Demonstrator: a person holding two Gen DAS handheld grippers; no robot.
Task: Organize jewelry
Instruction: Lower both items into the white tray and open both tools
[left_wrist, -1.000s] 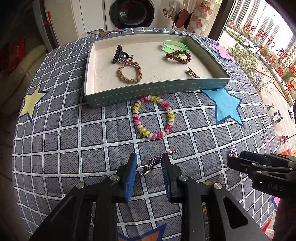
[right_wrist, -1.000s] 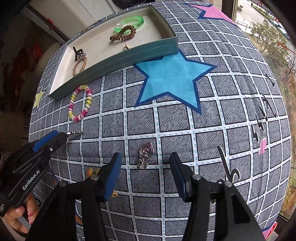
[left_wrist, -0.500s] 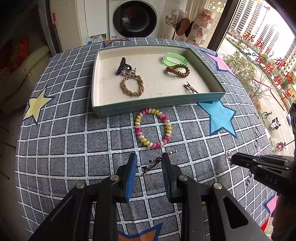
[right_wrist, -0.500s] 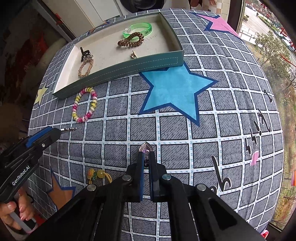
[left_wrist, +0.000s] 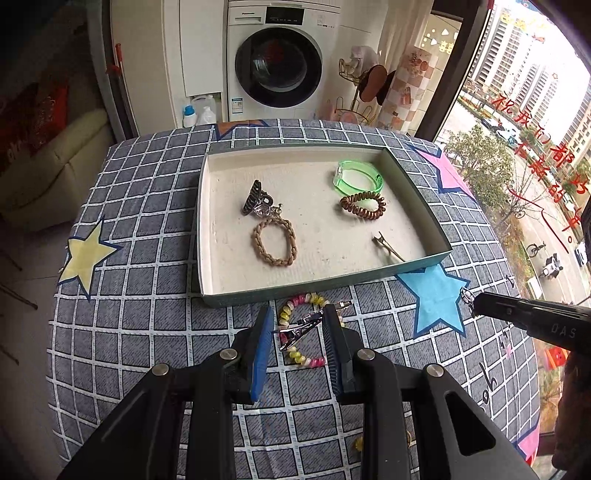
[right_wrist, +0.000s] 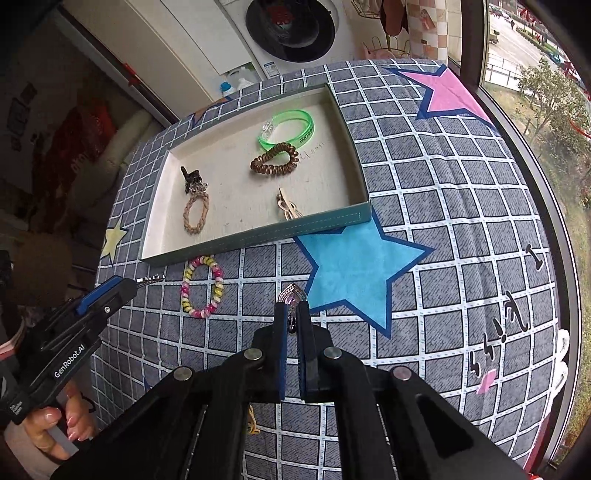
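My left gripper (left_wrist: 297, 325) is shut on a silver hair clip (left_wrist: 306, 325) and holds it above the table, over a pink and yellow bead bracelet (left_wrist: 300, 354). My right gripper (right_wrist: 291, 314) is shut on a silver pendant brooch (right_wrist: 291, 295), lifted off the cloth. The teal tray (left_wrist: 325, 284) ahead holds a black claw clip (left_wrist: 255, 199), a braided tan band (left_wrist: 274, 242), a green bangle (left_wrist: 356, 177), a brown coil tie (left_wrist: 362, 206) and a gold clip (left_wrist: 386, 245). The bead bracelet also shows in the right wrist view (right_wrist: 202, 286), in front of the tray (right_wrist: 258, 236).
The table has a grey checked cloth with a blue star (right_wrist: 354, 266), a yellow star (left_wrist: 86, 254) and a pink star (right_wrist: 443, 92). A yellow item (left_wrist: 358, 445) lies near the front edge. A washing machine (left_wrist: 280, 70) stands behind; a window is on the right.
My right gripper closed on the brooch and lifted it. Both grippers rose and moved toward the tray; the left still holds the hair clip.
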